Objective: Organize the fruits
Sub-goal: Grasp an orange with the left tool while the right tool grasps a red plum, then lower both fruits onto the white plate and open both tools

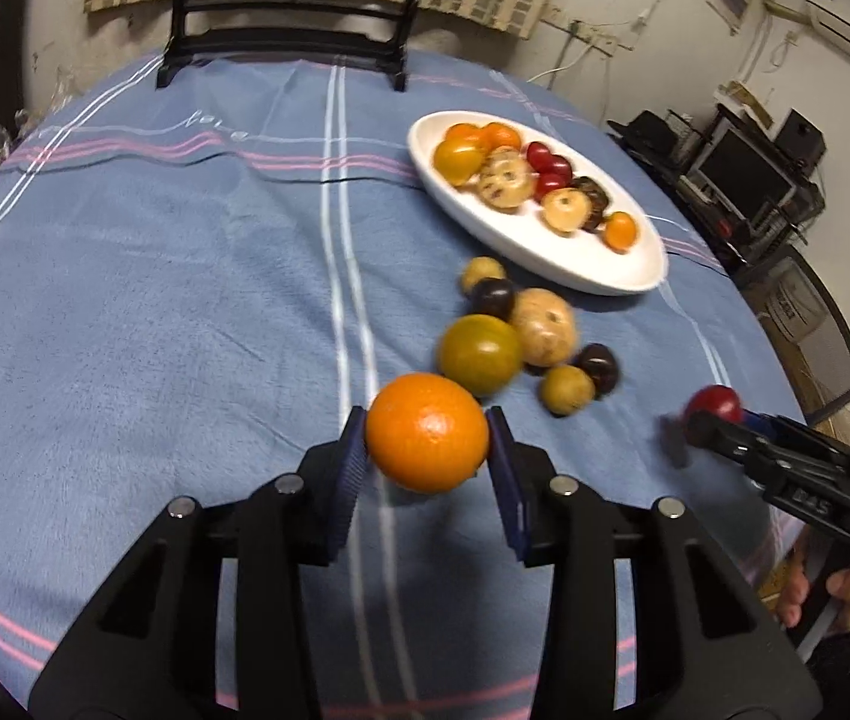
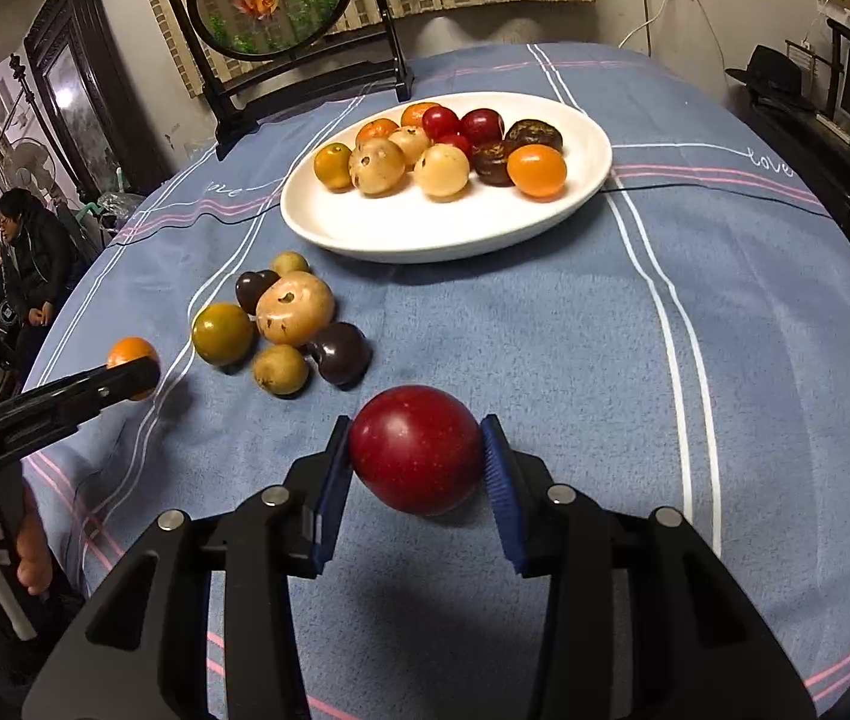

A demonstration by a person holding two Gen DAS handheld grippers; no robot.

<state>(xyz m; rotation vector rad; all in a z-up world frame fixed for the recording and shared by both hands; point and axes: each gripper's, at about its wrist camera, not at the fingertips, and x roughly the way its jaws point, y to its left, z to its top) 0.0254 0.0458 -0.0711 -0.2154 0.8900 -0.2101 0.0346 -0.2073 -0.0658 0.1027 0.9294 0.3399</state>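
My left gripper (image 1: 426,415) is shut on an orange (image 1: 427,435), its blue pads pressed to both sides, just above the blue striped cloth. The right wrist view shows that orange (image 2: 132,350) at the far left, in the left gripper (image 2: 138,377). My right gripper (image 2: 416,423) is shut on a dark red round fruit (image 2: 416,450). From the left wrist, this red fruit (image 1: 715,403) sits at the right in the right gripper (image 1: 689,427). A white oval plate (image 2: 425,228) (image 1: 545,252) holds several fruits. A loose cluster of fruits (image 2: 293,309) (image 1: 479,354) lies on the cloth between grippers and plate.
A round painted screen on a black stand (image 2: 305,78) (image 1: 281,54) stands at the table's far edge. A person (image 2: 35,258) sits beyond the table's left side. Dark shelves with a monitor (image 1: 743,174) stand off the right side.
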